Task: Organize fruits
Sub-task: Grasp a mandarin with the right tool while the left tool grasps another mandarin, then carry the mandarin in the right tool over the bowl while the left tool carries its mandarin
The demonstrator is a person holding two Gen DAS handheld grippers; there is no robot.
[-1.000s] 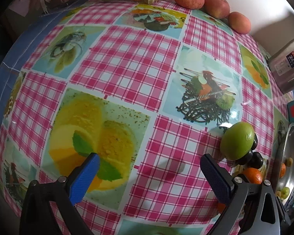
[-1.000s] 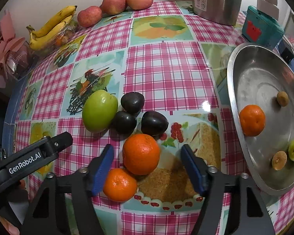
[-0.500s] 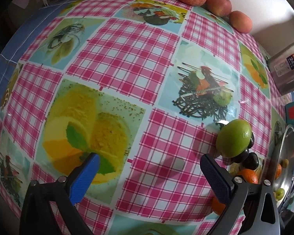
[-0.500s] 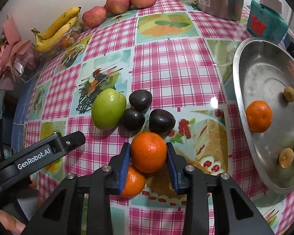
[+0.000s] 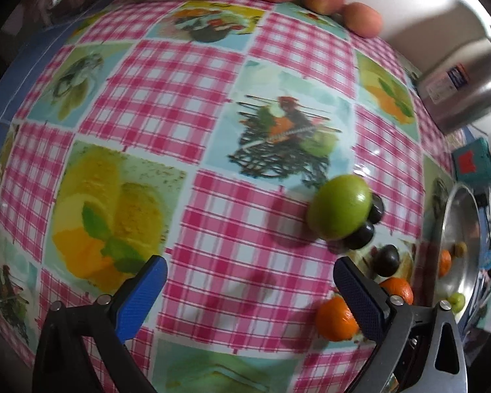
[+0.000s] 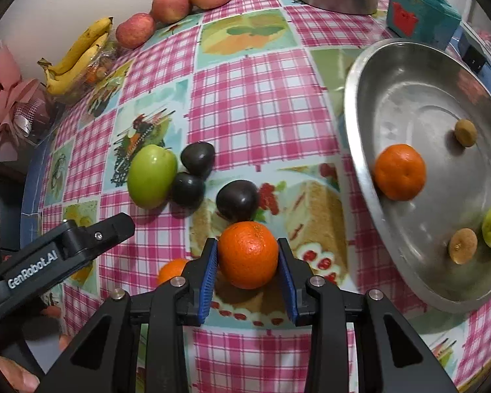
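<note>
Now, left wrist view: the left gripper (image 5: 248, 281) has its blue-padded fingers (image 5: 140, 291) spread wide over the pink checked tablecloth (image 5: 167, 98), holding nothing; the large green fruit (image 5: 340, 211) lies beyond its right finger.
Right wrist view: the right gripper (image 6: 248, 268) has both pads pressed on the round orange mandarin (image 6: 248, 254); a smaller orange mandarin (image 6: 172, 270) lies just left of the left finger.
Step in hand: the grasp looks made, the lift not yet.
Next move: probably raise it and carry it right to the shallow steel tray (image 6: 392, 75).
Only in right view: three dark plums (image 6: 238, 199) in full and the tray's contents.
</note>
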